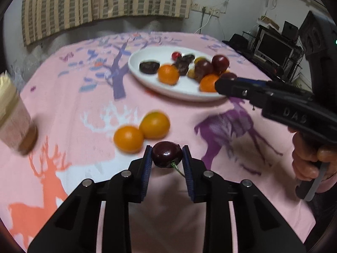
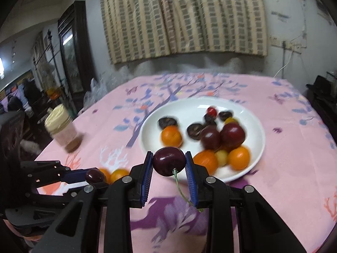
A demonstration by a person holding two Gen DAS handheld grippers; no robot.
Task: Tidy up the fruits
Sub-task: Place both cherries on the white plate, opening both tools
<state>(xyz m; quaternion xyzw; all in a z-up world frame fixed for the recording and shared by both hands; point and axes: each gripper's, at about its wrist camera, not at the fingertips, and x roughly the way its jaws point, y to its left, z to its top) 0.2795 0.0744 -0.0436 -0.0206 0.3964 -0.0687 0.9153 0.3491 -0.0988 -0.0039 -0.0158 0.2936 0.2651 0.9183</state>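
Note:
In the left wrist view my left gripper (image 1: 167, 147) is shut on a dark red cherry (image 1: 166, 156) with a green stem, just above the pink tablecloth. Two small oranges (image 1: 128, 139) lie on the cloth right beyond it. In the right wrist view my right gripper (image 2: 168, 154) is shut on another dark cherry (image 2: 169, 161), whose stem hangs down, at the near rim of the white plate (image 2: 189, 109). The plate holds oranges, dark cherries, small red and yellow fruits and dark wrinkled pieces. The left gripper (image 2: 92, 179) shows at the lower left with its cherry (image 2: 94, 176).
A jar (image 2: 63, 130) with a pale lid stands on the cloth left of the plate. A person's hand (image 1: 305, 160) holds the right gripper's handle. A striped curtain hangs behind the table, and dark furniture stands beside it.

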